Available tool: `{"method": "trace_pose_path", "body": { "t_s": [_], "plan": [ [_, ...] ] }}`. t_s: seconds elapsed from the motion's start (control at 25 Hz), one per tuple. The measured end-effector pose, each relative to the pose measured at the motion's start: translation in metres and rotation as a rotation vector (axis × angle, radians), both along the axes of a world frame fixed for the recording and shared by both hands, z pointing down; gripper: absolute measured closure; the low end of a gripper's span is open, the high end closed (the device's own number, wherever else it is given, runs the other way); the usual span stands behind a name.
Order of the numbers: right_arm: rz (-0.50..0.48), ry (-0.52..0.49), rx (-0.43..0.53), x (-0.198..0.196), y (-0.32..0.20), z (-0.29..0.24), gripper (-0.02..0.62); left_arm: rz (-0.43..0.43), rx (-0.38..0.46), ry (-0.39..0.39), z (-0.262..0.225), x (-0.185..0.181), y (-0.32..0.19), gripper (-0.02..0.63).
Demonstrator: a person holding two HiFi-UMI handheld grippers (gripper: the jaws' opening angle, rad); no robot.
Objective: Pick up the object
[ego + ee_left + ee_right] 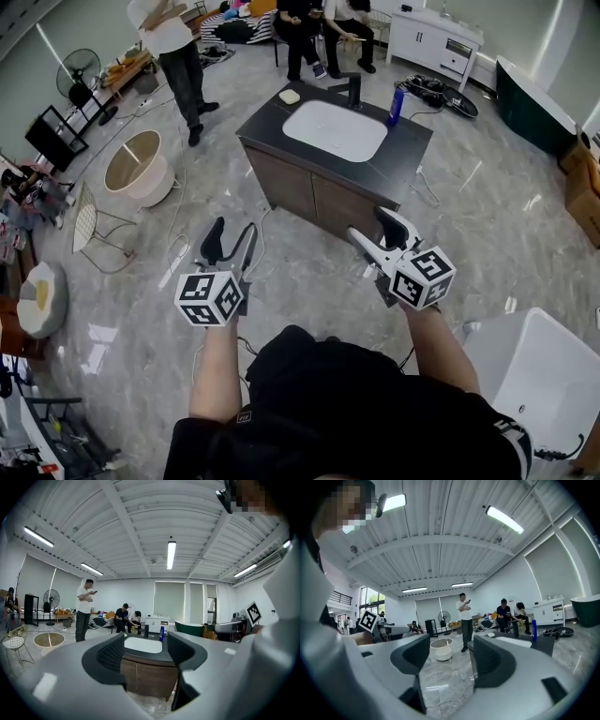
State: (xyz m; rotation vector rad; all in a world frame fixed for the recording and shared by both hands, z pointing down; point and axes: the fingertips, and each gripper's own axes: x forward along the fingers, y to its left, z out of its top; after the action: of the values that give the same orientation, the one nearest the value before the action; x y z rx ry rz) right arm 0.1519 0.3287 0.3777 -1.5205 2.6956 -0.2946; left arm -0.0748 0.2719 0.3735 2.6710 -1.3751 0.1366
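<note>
Head view: the sink cabinet (272, 120) stands ahead of the person, and both tools are held short of its near front, clear of it. The left gripper (232, 239) and right gripper (375, 228) both have their jaws spread with nothing in them. The task names no particular object; the likely candidates are the blue bottle (395, 105) at the cabinet top's far right and the pale soap bar (290, 96) at its far left. Left gripper view: the jaws are wide and empty, the cabinet is framed between them, and the bottle (162, 633) stands beyond the basin. Right gripper view: the jaws are wide and empty, aimed at the floor left of the cabinet. Recommendation: step up to the cabinet, swing the right gripper onto the bottle, keep the jaws wide until they straddle its body, then close squarely; a glancing approach risks tipping it.
</note>
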Motion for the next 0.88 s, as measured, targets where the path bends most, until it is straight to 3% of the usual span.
{"method": "trace_pose_path", "body": {
  "t_s": [0.44, 0.88],
  "plan": [
    [0.012, 0.017, 0.011, 0.011, 0.001, 0.002, 0.331, 0.017, 0.004, 0.01, 0.0, 0.012, 0.0, 0.333],
    [0.009, 0.042, -0.058, 0.01, -0.042, 0.028, 0.331, 0.056, -0.028, 0.1, 0.025, 0.013, -0.043, 0.333]
  ]
}}
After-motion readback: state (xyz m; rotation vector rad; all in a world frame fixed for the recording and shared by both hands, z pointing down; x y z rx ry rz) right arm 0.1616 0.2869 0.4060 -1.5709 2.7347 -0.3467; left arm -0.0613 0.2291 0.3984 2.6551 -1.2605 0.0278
